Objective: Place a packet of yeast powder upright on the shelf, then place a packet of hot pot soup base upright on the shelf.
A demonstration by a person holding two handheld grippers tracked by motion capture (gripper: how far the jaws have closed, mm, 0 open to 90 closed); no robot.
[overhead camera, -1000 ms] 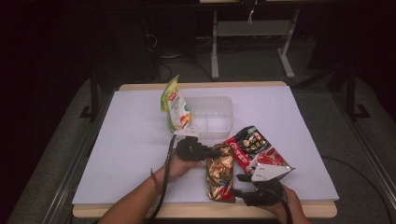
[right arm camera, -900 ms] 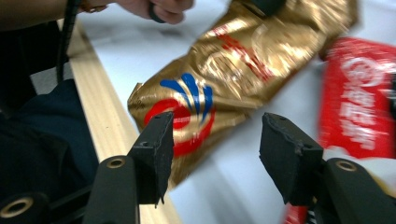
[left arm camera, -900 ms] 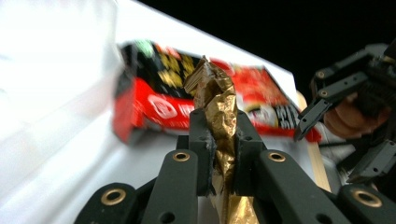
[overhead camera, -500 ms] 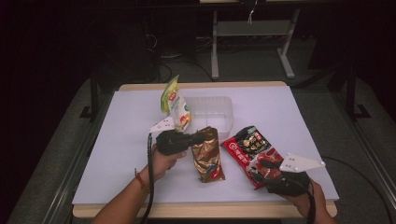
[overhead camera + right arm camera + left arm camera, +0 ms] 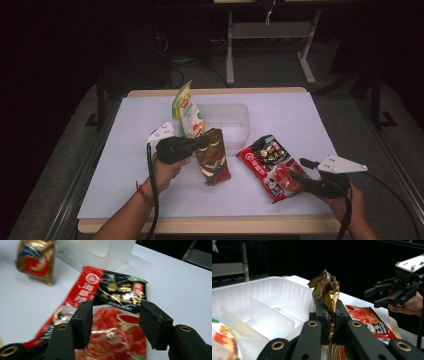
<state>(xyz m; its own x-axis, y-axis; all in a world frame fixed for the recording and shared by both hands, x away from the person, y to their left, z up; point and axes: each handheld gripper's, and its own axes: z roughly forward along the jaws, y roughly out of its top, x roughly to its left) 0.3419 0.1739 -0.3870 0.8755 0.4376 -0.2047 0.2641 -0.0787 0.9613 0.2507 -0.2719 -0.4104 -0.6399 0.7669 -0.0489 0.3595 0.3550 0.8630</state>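
Observation:
A gold-brown snack packet [image 5: 212, 157] hangs upright just in front of the clear plastic tray [image 5: 230, 120]. My left gripper [image 5: 204, 141] is shut on its crumpled top edge. In the left gripper view the packet [image 5: 325, 287] is pinched between the two jaws of the left gripper [image 5: 330, 307], with the tray [image 5: 267, 297] behind. A red and black sauce packet [image 5: 267, 160] lies flat on the white table. My right gripper [image 5: 298, 168] stands open at its near right end. In the right gripper view the open jaws of the right gripper [image 5: 116, 312] frame the red packet [image 5: 117, 292] without touching it.
A green and white packet [image 5: 187, 112] leans against the tray's left side. The table's front edge [image 5: 210, 225] runs close to both of the person's hands. A metal stand [image 5: 270, 35] is on the floor behind the table.
The left gripper has lifted the gold packet off the table and carried it left and back towards the tray. The right gripper has moved to the right, to the red packet's near end.

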